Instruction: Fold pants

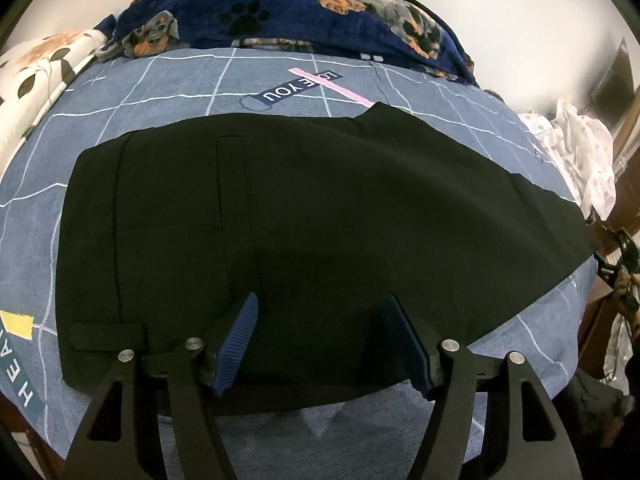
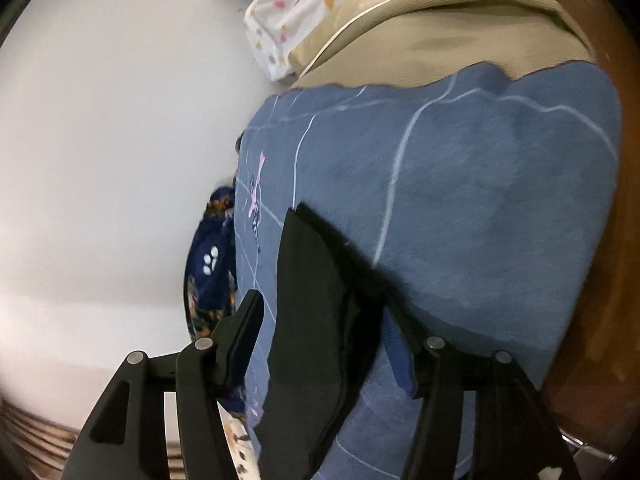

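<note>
Black pants (image 1: pixel 320 216) lie flat on a blue grid-patterned bedspread (image 1: pixel 168 88), waistband at the left, leg running right. My left gripper (image 1: pixel 320 312) is open, its blue-padded fingers (image 1: pixel 240 336) spread just above the pants' near edge. In the right wrist view the scene is tilted; the pants' leg end (image 2: pixel 316 304) lies between the open fingers of my right gripper (image 2: pixel 324 316). No finger pinches the cloth.
A navy dog-print blanket (image 1: pixel 304 4) is heaped at the bed's far side, a white floral cloth (image 1: pixel 36 72) at far left. White patterned fabric (image 1: pixel 576 152) lies at the right. A beige mattress (image 2: pixel 440 28) and wooden frame (image 2: pixel 616 240) show beyond the bedspread.
</note>
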{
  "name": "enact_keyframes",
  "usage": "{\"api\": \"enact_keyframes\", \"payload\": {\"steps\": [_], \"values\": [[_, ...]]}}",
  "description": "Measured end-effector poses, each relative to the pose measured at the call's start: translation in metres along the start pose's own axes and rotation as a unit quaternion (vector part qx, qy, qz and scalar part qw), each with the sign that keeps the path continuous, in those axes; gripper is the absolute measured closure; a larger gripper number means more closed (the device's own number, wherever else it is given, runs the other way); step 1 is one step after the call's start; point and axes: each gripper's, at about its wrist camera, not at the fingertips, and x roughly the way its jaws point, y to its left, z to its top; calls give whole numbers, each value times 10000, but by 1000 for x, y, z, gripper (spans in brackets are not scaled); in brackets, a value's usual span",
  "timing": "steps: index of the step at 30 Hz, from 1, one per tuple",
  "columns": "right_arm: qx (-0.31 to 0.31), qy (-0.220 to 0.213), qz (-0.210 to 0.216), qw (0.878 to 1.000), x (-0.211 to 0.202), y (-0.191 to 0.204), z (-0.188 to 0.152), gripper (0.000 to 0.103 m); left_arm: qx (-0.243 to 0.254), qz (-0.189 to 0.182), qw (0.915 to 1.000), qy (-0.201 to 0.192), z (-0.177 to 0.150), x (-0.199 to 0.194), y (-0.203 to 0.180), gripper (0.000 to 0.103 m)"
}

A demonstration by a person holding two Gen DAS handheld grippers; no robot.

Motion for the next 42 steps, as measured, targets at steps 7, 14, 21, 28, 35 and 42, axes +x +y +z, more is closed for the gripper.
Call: {"api": "enact_keyframes", "payload": {"steps": [7,14,21,28,35,42], "values": [[-515,74,-726,9960,16,6,-3,95,80,12,10000,-8,1,0,1,35],[-888,-106,-1019,9908,13,25,-10,94,-85,-85,9997,-201,2,-8,4,35],[-1755,-239,-1364,9747,11,71,-36,93,-282,-60,9986,-438,11,-25,7,35],[-2253,-105,-1438,9636,36,101,-72,93,-84,-64,9985,-535,7,-34,-9,35],[-2571,199,-1468,9550,63,113,-111,92,84,-25,9988,-473,2,-31,-18,35],[-2850,549,-1444,9460,84,120,-147,92,17,-65,9988,-482,1,-32,-17,34]]}}
